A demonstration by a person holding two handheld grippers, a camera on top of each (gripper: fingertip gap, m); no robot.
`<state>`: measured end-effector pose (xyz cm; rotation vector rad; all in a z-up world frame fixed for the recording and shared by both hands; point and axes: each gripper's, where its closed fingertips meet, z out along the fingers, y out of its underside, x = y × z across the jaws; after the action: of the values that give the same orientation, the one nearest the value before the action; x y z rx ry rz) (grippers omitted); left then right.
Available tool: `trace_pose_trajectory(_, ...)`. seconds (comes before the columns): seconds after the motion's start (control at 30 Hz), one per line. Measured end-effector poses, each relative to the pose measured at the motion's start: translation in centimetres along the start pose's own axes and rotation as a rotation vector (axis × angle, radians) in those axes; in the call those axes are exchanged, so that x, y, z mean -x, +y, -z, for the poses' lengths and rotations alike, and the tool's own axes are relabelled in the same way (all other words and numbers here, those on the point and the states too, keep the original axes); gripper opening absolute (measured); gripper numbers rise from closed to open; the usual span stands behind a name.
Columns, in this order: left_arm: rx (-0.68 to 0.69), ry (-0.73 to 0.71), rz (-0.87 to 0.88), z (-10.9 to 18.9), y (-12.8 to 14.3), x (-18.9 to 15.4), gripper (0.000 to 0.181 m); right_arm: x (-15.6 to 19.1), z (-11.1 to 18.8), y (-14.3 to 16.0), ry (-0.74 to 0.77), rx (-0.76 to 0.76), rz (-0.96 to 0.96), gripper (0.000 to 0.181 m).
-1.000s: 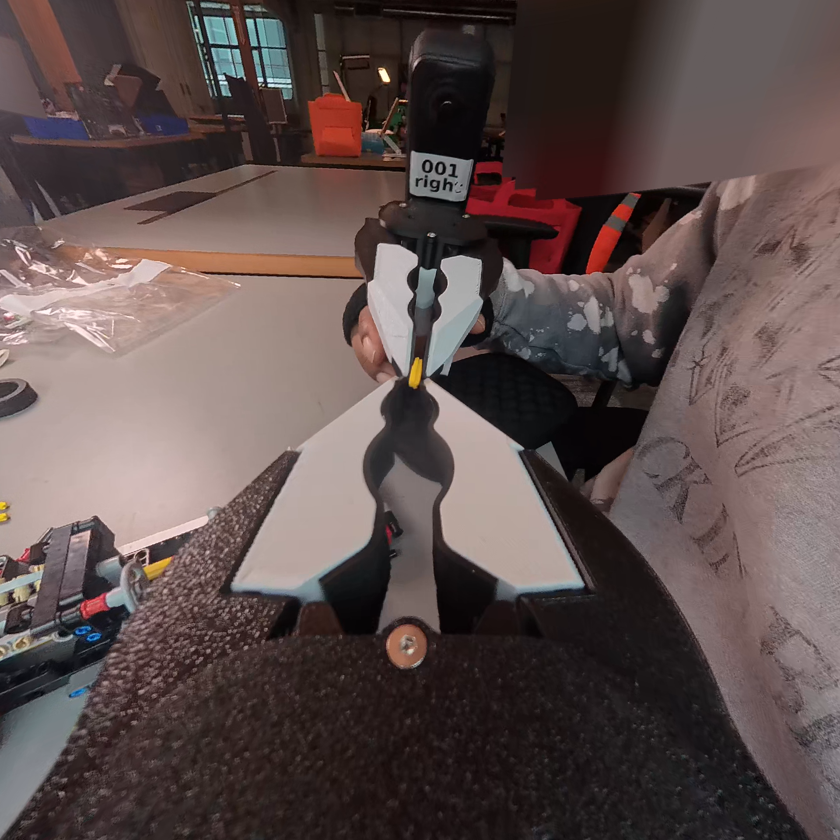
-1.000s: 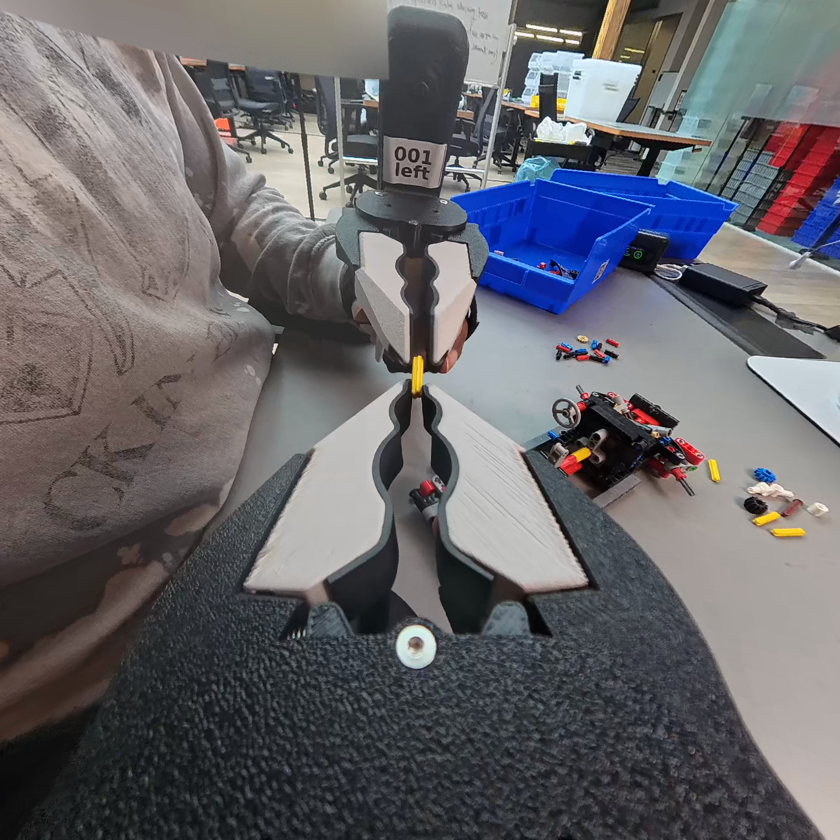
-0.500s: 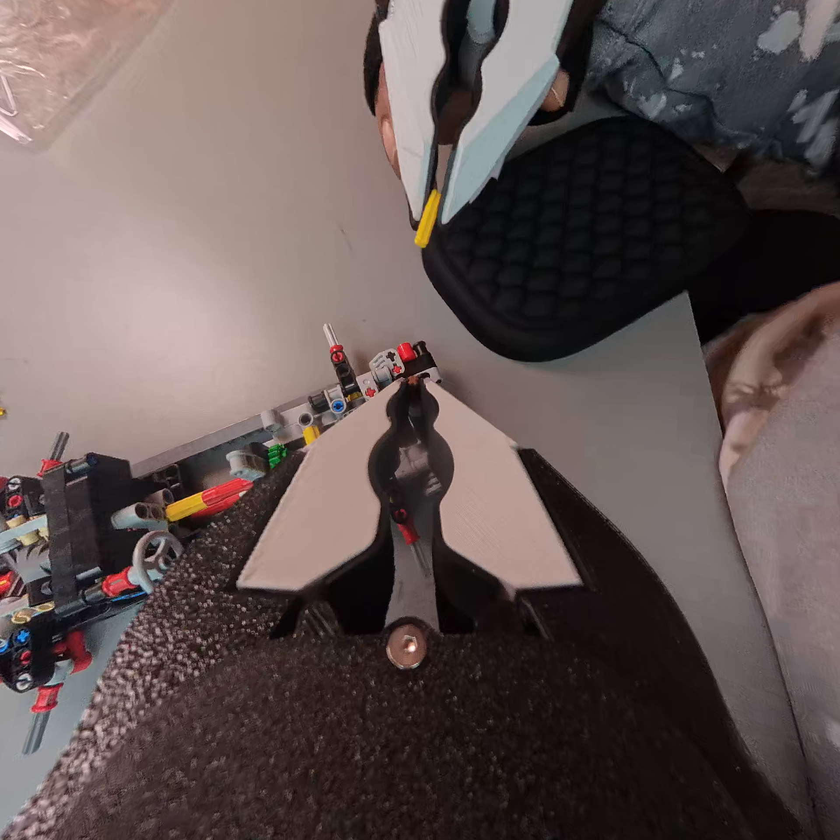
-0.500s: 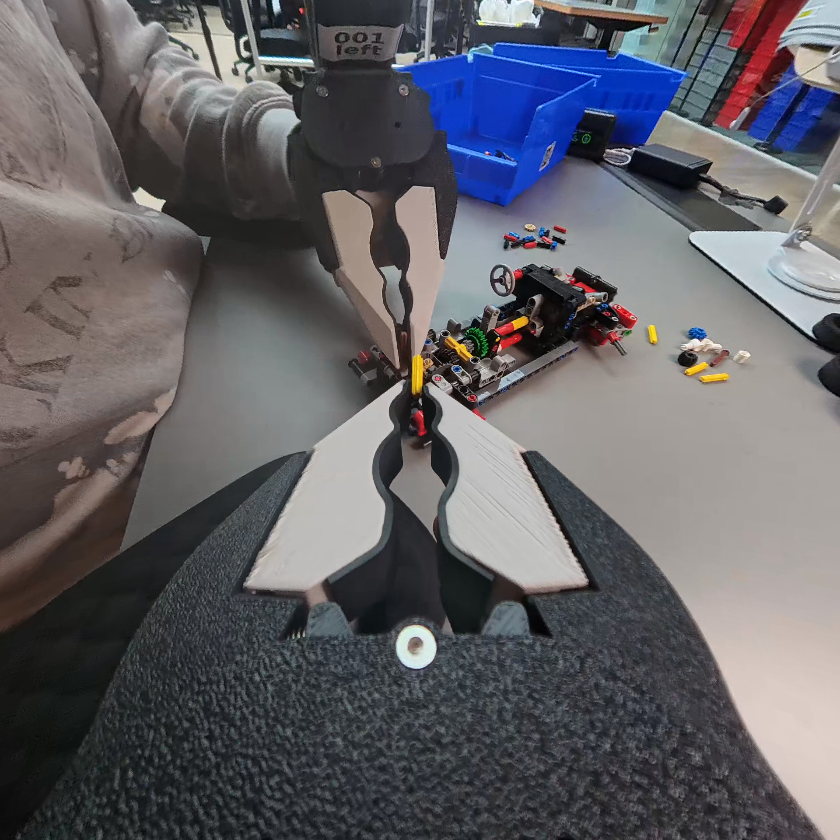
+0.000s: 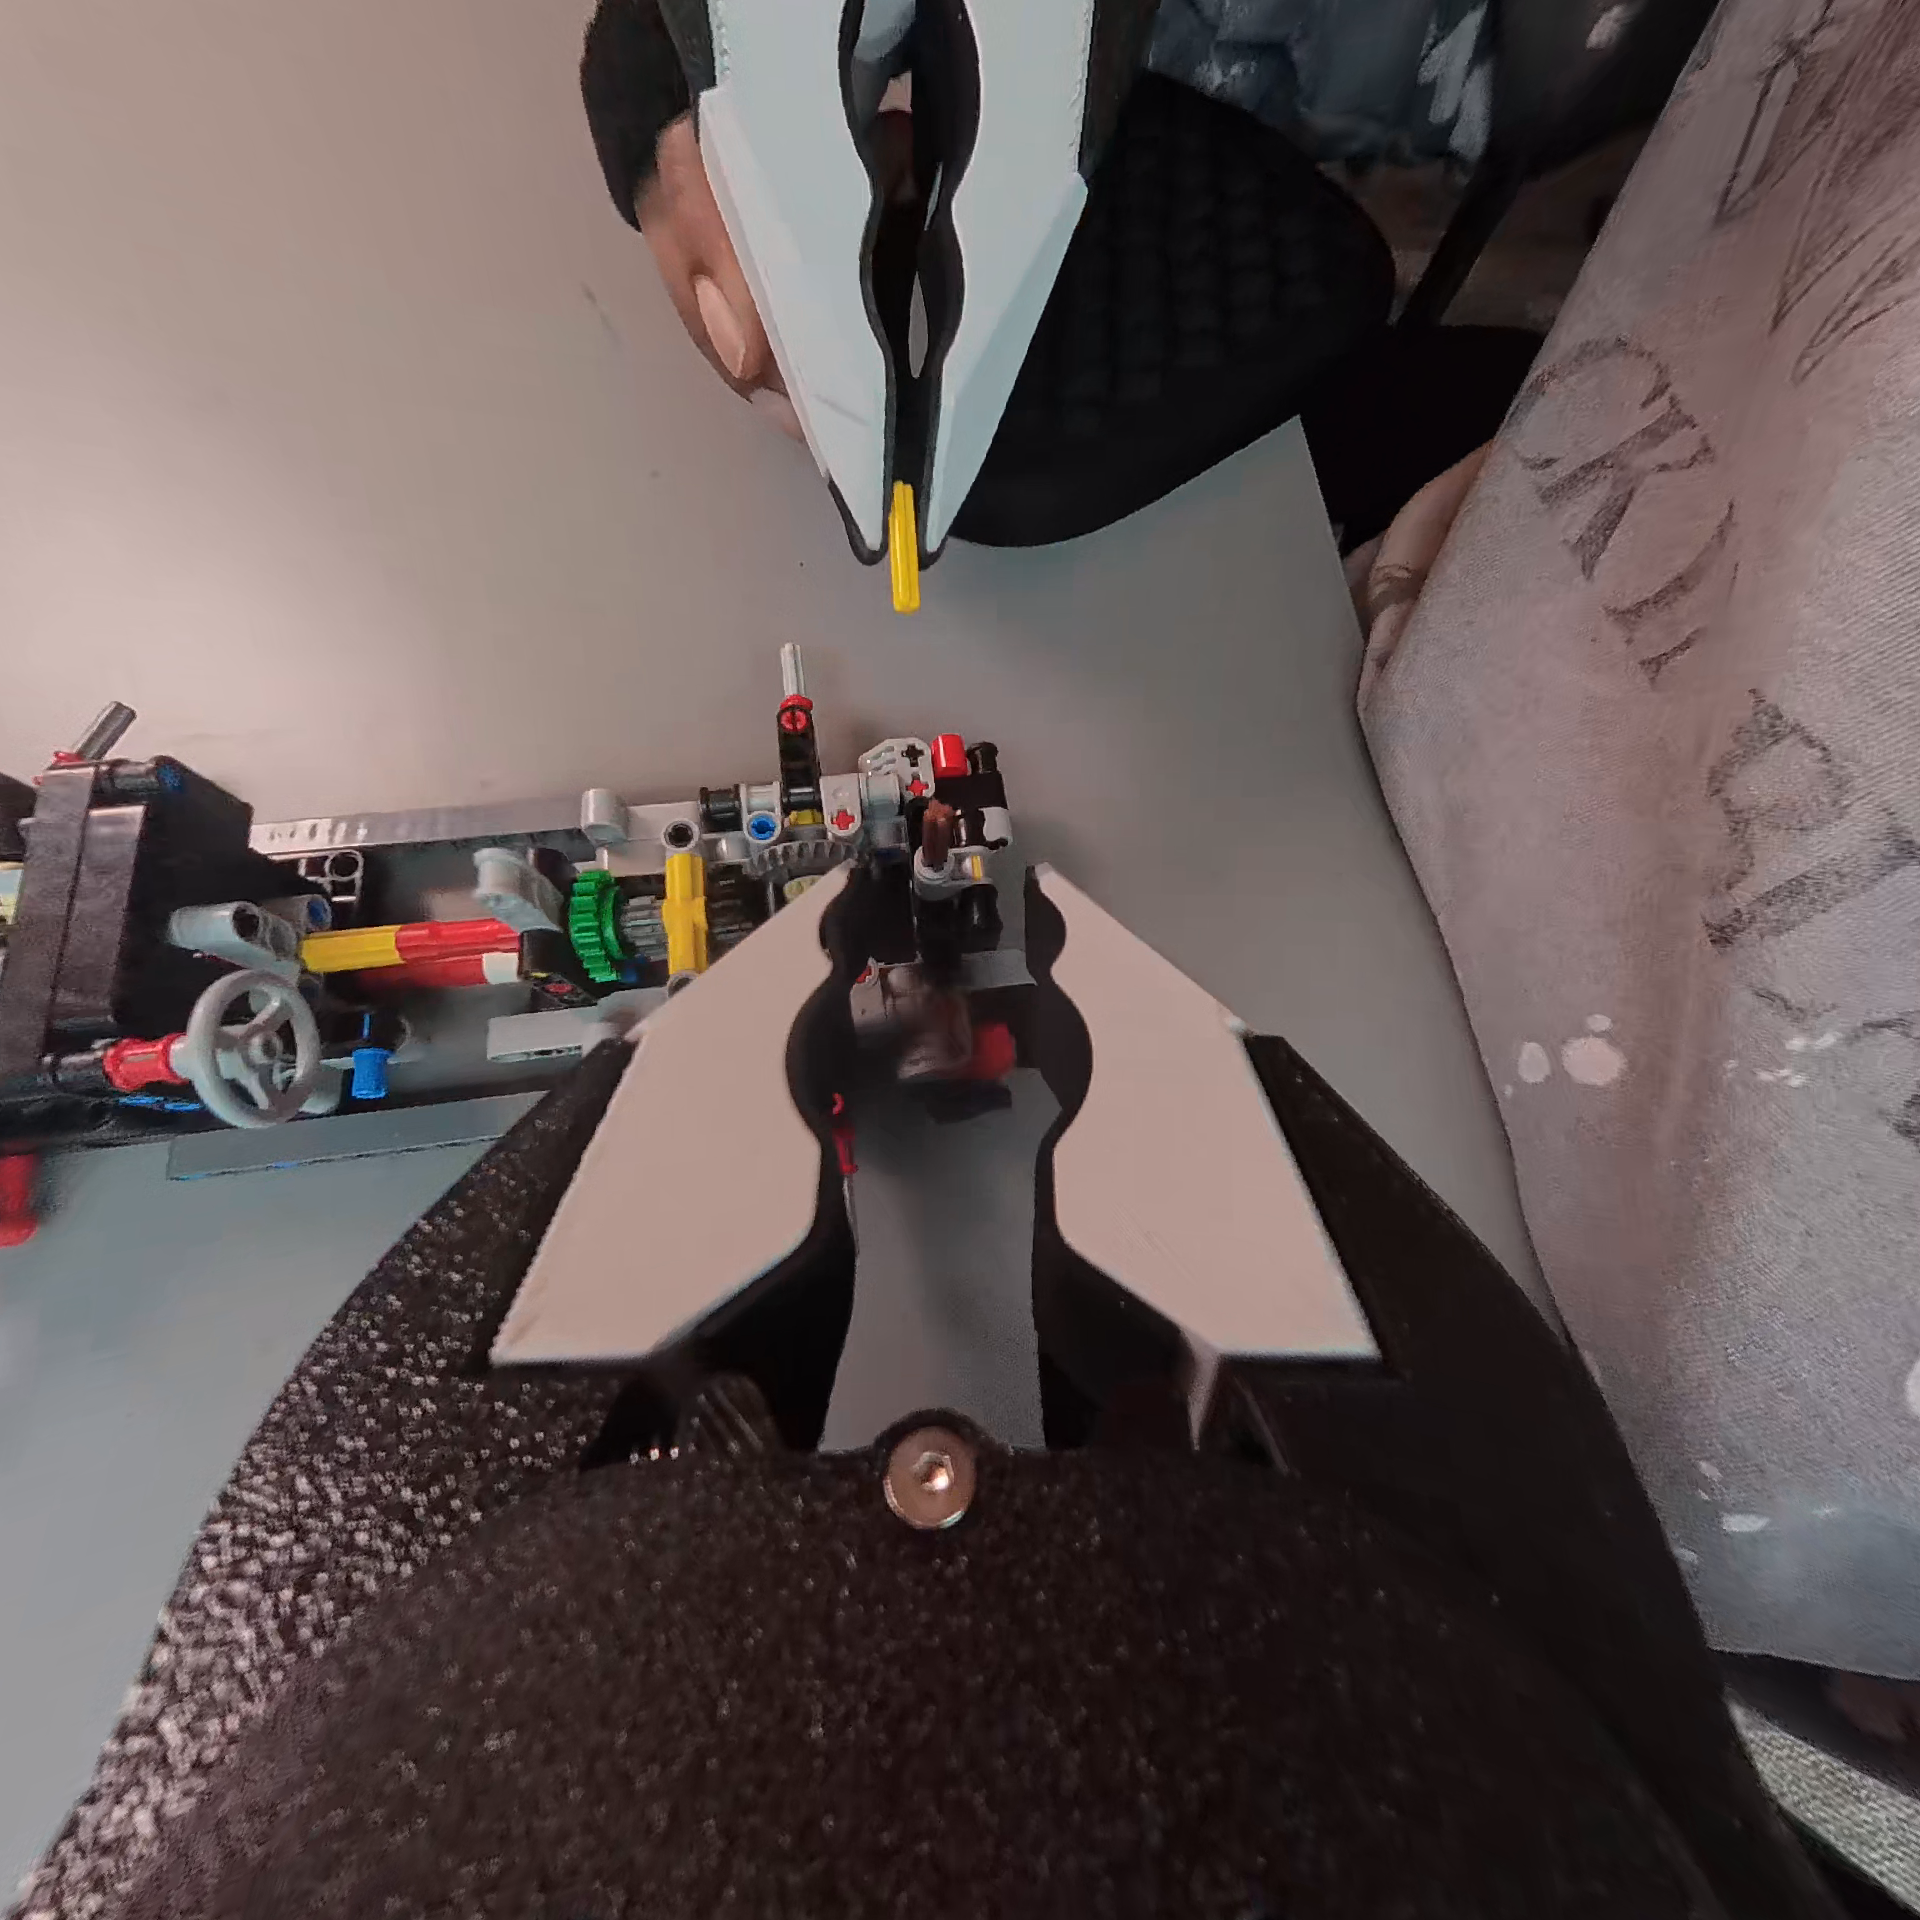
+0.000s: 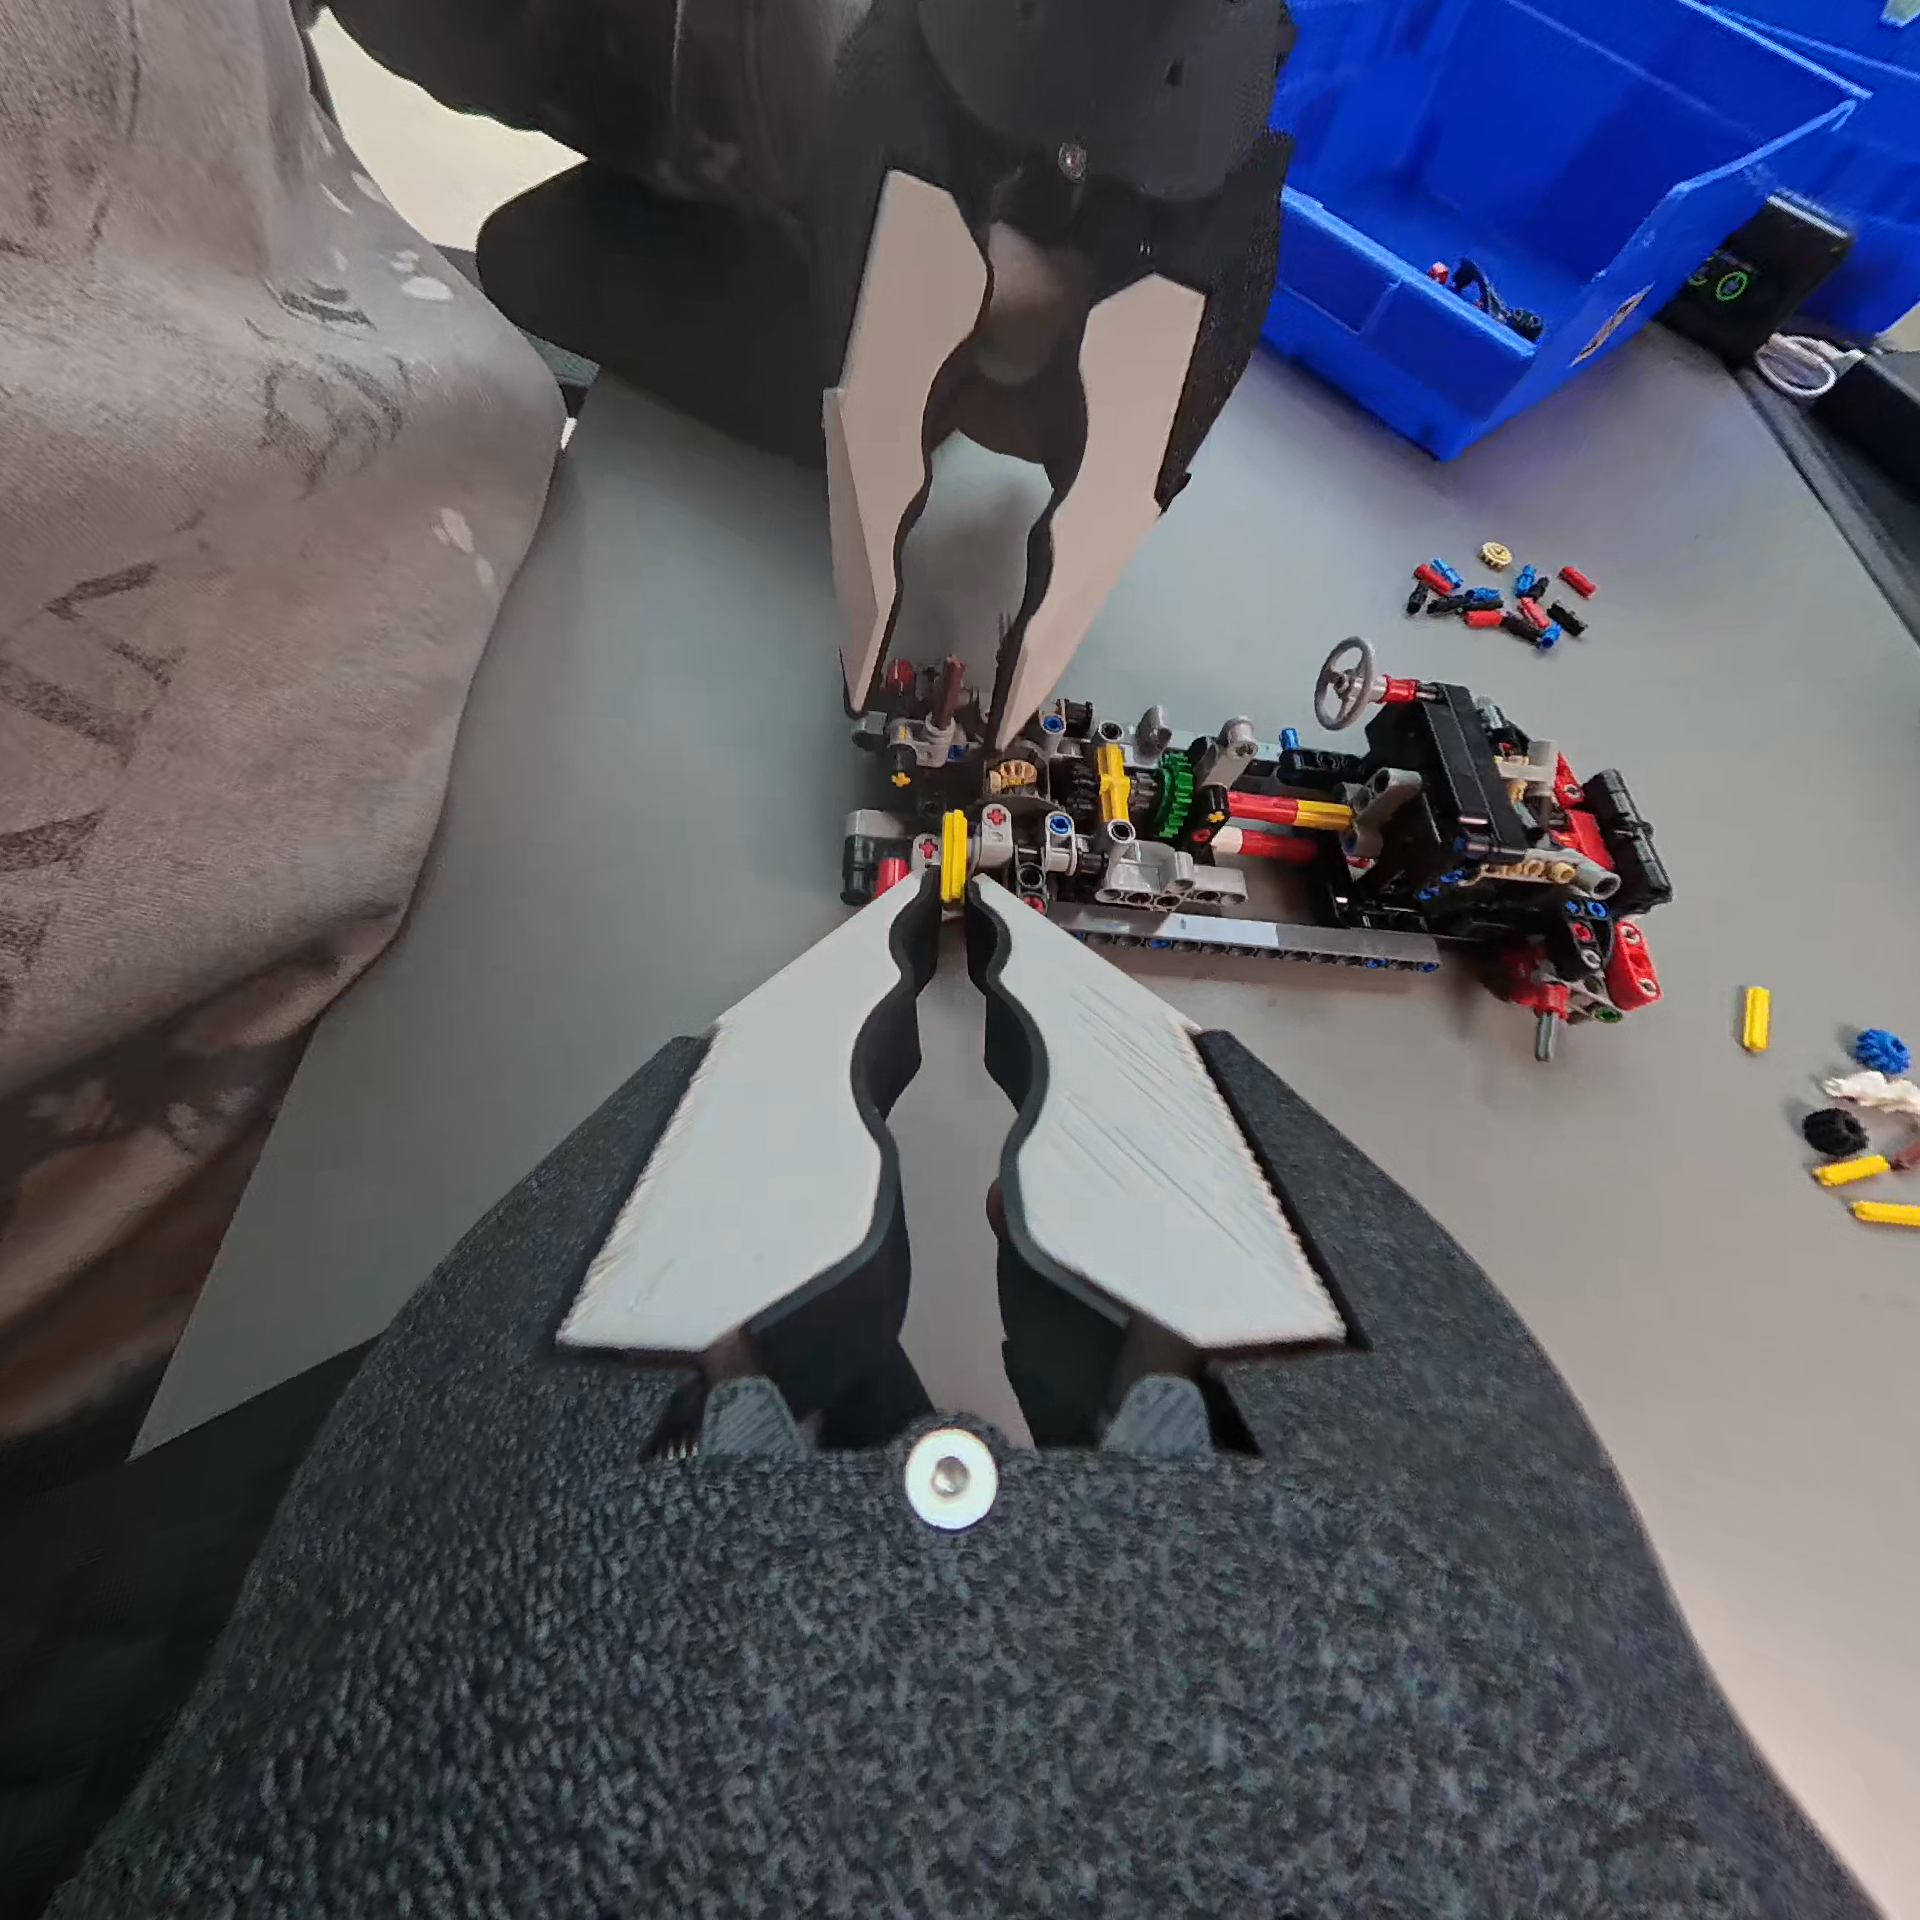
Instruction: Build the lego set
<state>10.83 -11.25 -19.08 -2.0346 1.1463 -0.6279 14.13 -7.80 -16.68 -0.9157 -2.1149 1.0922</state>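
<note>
both your grippers have dropped from mid-air to the table [image 6: 644, 727]. left gripper [image 5: 940, 883] spread over the chassis's [image 6: 1247, 821] rear end. chassis: long, black-grey, green gear, yellow-red axle. right gripper [image 6: 951, 899] clamps yellow pin [image 6: 953, 854].

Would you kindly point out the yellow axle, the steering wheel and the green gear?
yellow axle [image 6: 953, 856], right wrist view, mid shaft.
steering wheel [image 5: 252, 1049], left wrist view, hub.
green gear [image 5: 593, 926], left wrist view, toothed rim.
</note>
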Motion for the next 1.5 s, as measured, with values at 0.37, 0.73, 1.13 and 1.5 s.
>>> trace_pose_trajectory(0.37,0.031,-0.115,-0.116,-0.8,0.2,0.6,0.015,0.6,-1.0,-0.3,0.011,0.043,-0.065,0.001)
trace_pose_trajectory(0.73,-0.193,-0.059,-0.115,2.6,-1.3,0.3,0.015,0.2,-2.7,-3.3,0.033,-0.053,-0.141,0.001)
trace_pose_trajectory(1.13,-0.174,-0.075,-0.119,2.1,-0.6,0.6,0.014,-0.2,-3.9,-2.3,-0.03,0.004,-0.15,0.001)
trace_pose_trajectory(1.5,-0.096,-0.137,-0.144,1.0,0.1,1.1,0.014,0.0,-4.0,-1.0,-0.039,0.086,-0.111,0.001)
